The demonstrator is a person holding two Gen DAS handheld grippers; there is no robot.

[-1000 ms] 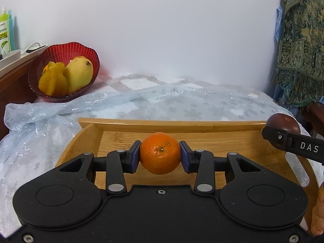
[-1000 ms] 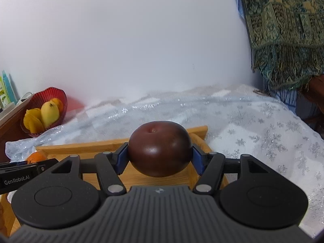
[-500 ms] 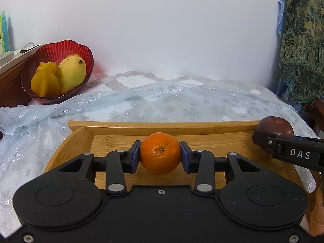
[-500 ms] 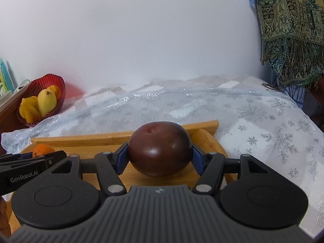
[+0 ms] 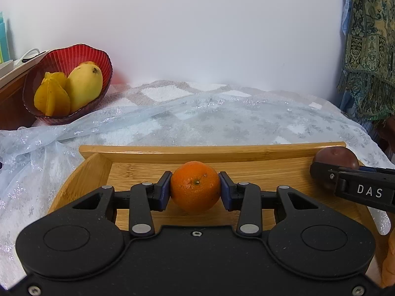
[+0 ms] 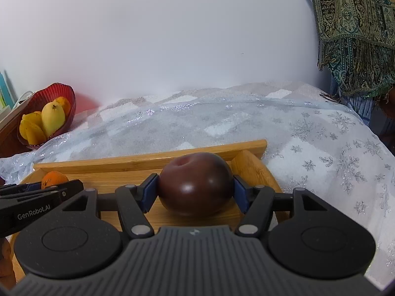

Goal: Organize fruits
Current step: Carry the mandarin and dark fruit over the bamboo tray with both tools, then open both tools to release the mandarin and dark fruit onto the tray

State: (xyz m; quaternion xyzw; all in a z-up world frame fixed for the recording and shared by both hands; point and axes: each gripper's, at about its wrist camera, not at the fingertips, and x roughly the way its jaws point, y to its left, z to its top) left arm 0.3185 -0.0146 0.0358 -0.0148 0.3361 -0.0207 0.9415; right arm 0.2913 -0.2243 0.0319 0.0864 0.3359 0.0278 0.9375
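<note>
My left gripper (image 5: 195,189) is shut on an orange (image 5: 195,186) and holds it low over the wooden tray (image 5: 212,151), near its middle. My right gripper (image 6: 196,188) is shut on a dark purple plum (image 6: 196,183) over the right end of the same tray (image 6: 148,159). The plum also shows at the right edge of the left wrist view (image 5: 335,159), and the orange at the left of the right wrist view (image 6: 53,178). A red glass bowl (image 5: 61,58) at the far left holds a mango (image 5: 84,86) and a starfruit (image 5: 51,96).
The tray lies on a silvery snowflake cloth (image 6: 321,148) over a padded surface. A white wall stands behind. A patterned green shawl (image 6: 355,29) hangs at the right. A wooden stand with items (image 5: 9,74) is beside the bowl at the left.
Both grippers, still holding their fruits, have come down and forward over the tray; the tray and bowl look larger and lower in both views.
</note>
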